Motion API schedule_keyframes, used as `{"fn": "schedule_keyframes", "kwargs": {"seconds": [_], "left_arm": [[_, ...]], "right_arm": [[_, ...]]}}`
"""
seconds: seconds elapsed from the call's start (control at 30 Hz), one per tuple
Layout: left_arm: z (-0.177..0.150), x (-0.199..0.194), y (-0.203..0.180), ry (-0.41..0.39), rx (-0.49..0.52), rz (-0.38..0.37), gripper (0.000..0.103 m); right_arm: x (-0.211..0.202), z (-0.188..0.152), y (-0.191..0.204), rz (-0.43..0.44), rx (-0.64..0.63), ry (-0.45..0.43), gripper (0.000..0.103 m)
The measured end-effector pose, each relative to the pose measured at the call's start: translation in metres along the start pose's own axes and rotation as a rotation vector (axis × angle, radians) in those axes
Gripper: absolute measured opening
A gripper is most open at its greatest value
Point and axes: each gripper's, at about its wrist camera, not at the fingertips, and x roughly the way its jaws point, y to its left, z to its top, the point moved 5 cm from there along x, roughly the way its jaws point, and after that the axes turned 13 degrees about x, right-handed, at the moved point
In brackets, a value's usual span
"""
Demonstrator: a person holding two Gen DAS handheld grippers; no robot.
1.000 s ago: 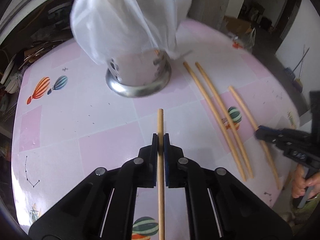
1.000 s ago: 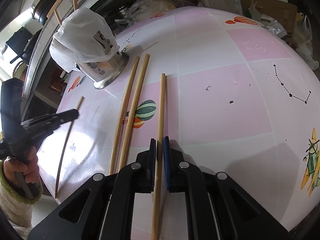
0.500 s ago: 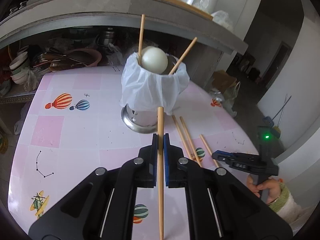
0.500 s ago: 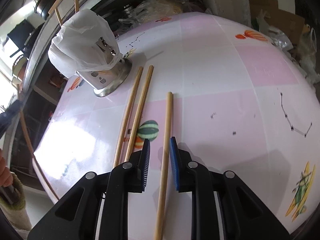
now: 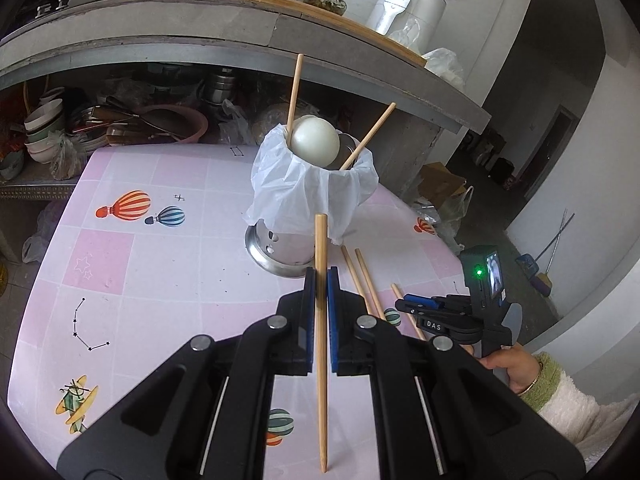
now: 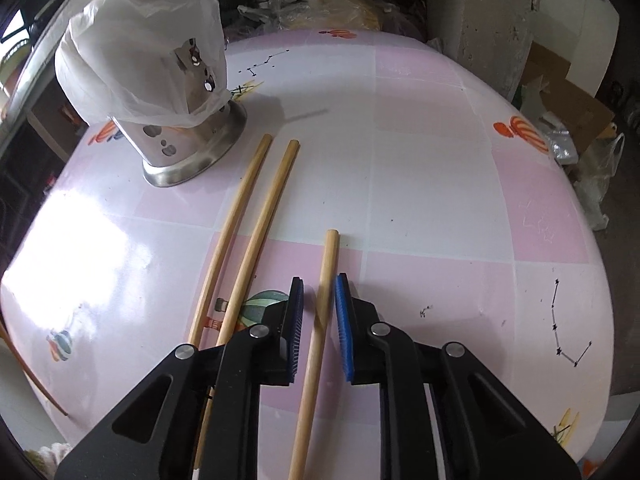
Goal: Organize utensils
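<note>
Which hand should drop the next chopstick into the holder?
Left. Its tongs are shut on a chopstick, facing the holder. The right tongs are open around one on the table.

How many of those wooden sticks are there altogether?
6: two standing in the bag-lined metal holder, at and; one clamped in the left tool; three lying on the table. More may hide inside.

Chopsticks flat on tabletop: three (image 6: pixel 236 236) (image 6: pixel 264 236) (image 6: pixel 318 320)
Chopsticks standing in holder: two (image 5: pixel 294 96) (image 5: pixel 370 134)
Chopstick lifted in left tongs: one (image 5: pixel 321 320)
Steel holders: one (image 5: pixel 286 246)
White balls: one (image 5: pixel 315 146)
Tongs: two (image 5: pixel 319 276) (image 6: pixel 319 284)
</note>
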Motion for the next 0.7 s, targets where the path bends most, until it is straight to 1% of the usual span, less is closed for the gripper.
{"fn": "schedule_keyframes", "kwargs": {"seconds": [0.1,0.2,0.27,0.3,0.37,0.47,0.7], "left_arm": [[-0.001,-0.001,0.001,-0.004,-0.003,-0.003,0.005],[-0.002,-0.002,0.001,-0.004,-0.006,-0.005,0.005],[-0.002,-0.004,0.0,-0.007,-0.006,-0.007,0.005],[-0.002,-0.005,0.0,-0.009,-0.005,-0.008,0.005],[-0.002,-0.006,0.001,-0.011,-0.005,-0.007,0.005],[-0.002,-0.007,0.001,-0.014,-0.004,-0.005,0.005],[0.001,-0.009,-0.001,-0.023,-0.001,0.002,0.005]], "right_arm": [[0.0,-0.002,0.003,-0.027,-0.01,-0.005,0.009],[0.0,0.0,0.001,-0.016,0.027,0.004,0.007],[-0.002,0.002,0.0,0.013,0.058,0.003,0.007],[-0.007,0.003,-0.002,0.038,0.079,-0.003,0.007],[-0.017,0.007,-0.005,0.059,0.097,-0.027,0.007],[-0.046,0.015,-0.009,0.094,0.121,-0.086,0.007],[-0.136,0.033,-0.012,0.163,0.112,-0.273,0.007]]}}
